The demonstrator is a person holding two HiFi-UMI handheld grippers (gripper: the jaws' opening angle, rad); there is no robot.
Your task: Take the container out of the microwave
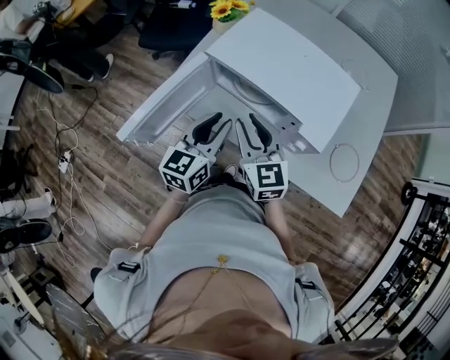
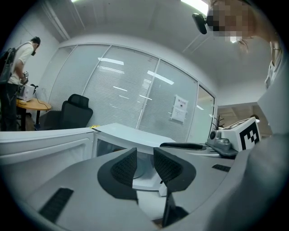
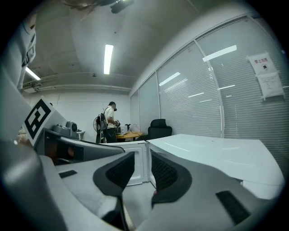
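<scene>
The white microwave [image 1: 288,67] stands on a white table, its door [image 1: 169,105] swung wide to the left. Its cavity [image 1: 242,95] shows a round turntable; I see no container in it, and the lower part is hidden by the grippers. My left gripper [image 1: 214,125] and right gripper [image 1: 249,125] hang side by side just in front of the opening. Both are open by a narrow gap with nothing between the pads. In the left gripper view the left gripper [image 2: 144,157] looks into the cavity [image 2: 142,169]. The right gripper [image 3: 142,160] faces the door [image 3: 133,167].
The table [image 1: 355,190] runs to the right of the microwave and has a round cable hole [image 1: 344,162]. Sunflowers [image 1: 228,8] stand behind the microwave. A black office chair [image 1: 169,28] and floor cables [image 1: 63,162] lie to the left. A person [image 3: 108,126] stands at a far desk.
</scene>
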